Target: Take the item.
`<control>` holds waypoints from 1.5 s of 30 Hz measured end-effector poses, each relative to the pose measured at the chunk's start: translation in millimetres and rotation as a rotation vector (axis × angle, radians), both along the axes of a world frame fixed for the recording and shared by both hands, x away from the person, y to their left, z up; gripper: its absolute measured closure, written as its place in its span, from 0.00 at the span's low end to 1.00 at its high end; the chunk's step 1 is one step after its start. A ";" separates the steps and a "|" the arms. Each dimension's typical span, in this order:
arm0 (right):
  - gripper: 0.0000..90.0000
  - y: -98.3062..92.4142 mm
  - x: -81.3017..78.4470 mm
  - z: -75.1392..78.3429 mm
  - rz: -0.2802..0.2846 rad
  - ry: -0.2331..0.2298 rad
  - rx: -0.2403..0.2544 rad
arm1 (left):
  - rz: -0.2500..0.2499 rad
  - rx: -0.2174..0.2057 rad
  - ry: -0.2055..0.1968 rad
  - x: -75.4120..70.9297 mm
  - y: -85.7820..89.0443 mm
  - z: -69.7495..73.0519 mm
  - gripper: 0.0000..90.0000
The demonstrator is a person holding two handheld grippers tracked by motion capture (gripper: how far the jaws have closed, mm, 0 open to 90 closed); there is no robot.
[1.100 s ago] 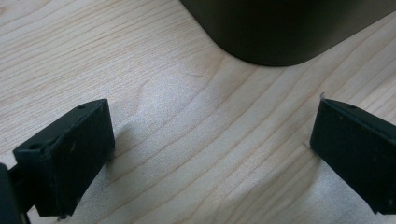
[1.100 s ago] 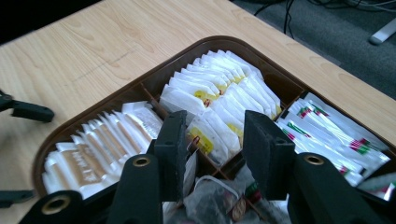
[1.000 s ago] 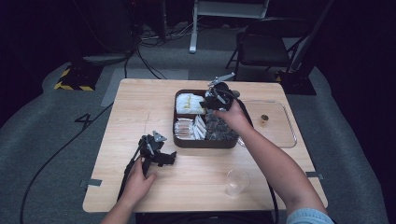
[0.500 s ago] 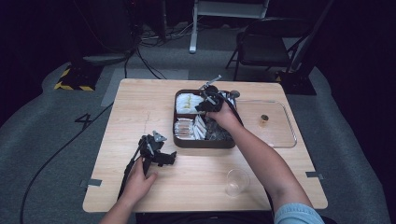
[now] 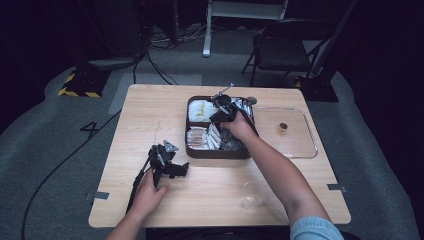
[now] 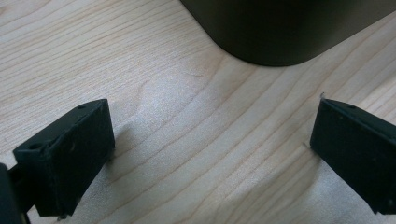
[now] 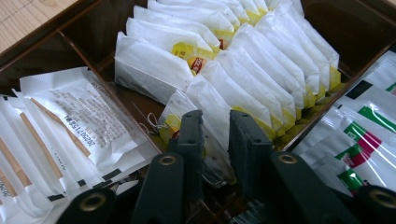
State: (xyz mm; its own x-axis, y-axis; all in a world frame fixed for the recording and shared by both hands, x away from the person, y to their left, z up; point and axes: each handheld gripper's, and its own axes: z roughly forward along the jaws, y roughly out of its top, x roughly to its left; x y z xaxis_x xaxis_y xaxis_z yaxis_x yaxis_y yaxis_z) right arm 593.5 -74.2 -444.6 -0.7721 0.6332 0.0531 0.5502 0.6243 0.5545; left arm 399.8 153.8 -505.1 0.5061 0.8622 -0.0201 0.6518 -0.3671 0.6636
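1. High view: wooden table (image 5: 150, 115) with dark divided box (image 5: 192, 150) near its middle, clear tray (image 5: 305, 145) just to the right of it, small brown object (image 5: 283, 126) on that tray, clear cup (image 5: 253, 194) near the front edge.
2. Same view: left gripper (image 5: 181, 169) lying low on the table in the left hand (image 5: 148, 192), apart from the box's front left corner.
3. Left gripper view: jaws spread wide over bare wood, nothing between them, rounded dark box corner ahead.
4. High view: right gripper (image 5: 220, 107) reaching into the box's far compartments, held by the right hand (image 5: 237, 126).
5. Right gripper view: jaws narrowed around one white tea bag (image 7: 215, 121) in the row of tea bags (image 7: 243, 56), pads at either side of it, firm grip impossible to confirm.
6. Same view: flat white packets (image 7: 79, 116) in the left compartment, red-and-green sachets (image 7: 364, 135) in the right one.
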 end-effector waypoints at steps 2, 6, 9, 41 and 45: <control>0.90 0.5 -0.5 -0.5 0.008 -0.002 -0.015 | 0.000 0.000 0.000 0.0 0.0 0.0 0.00; 0.99 0.2 -1.2 0.8 0.018 -0.007 -0.028 | 0.000 0.000 0.000 0.0 0.0 0.0 0.00; 1.00 0.4 -2.6 1.5 0.023 -0.012 -0.034 | 0.000 0.000 0.000 0.0 0.0 0.0 0.00; 1.00 -23.9 -42.0 73.4 0.025 -0.152 0.121 | -0.001 0.001 0.000 0.0 0.1 0.1 0.00; 1.00 -30.1 -53.2 83.6 0.036 -0.166 0.134 | -0.001 0.002 0.001 0.0 0.1 0.1 0.00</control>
